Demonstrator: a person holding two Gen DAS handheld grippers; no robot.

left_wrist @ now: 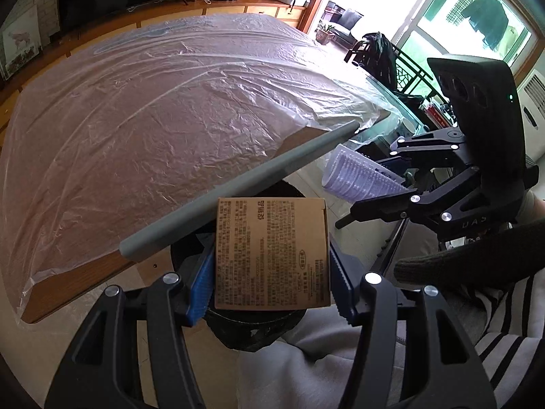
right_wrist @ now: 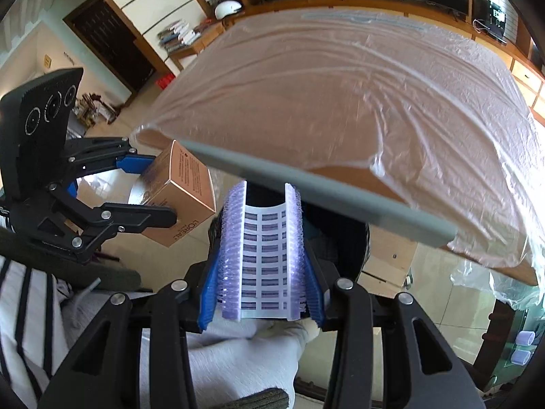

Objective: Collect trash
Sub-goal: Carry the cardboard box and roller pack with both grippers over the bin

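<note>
My left gripper (left_wrist: 270, 255) is shut on a brown printed carton (left_wrist: 272, 254), held above a black round bin (left_wrist: 238, 323) under the table's edge. The carton also shows in the right wrist view (right_wrist: 180, 197), with the left gripper (right_wrist: 153, 191) around it. My right gripper (right_wrist: 262, 255) is shut on a white sheet with purple foam netting (right_wrist: 264, 255), held over the same bin (right_wrist: 340, 238). In the left wrist view the right gripper (left_wrist: 381, 184) and its netting (left_wrist: 357, 179) sit to the right of the carton.
A wooden table (left_wrist: 68, 293) covered with clear plastic film (left_wrist: 153, 119) fills the far side, with a grey edge strip (left_wrist: 238, 191). My lap in grey trousers (right_wrist: 238, 358) is below. A glass side table (left_wrist: 391, 102) stands at the right.
</note>
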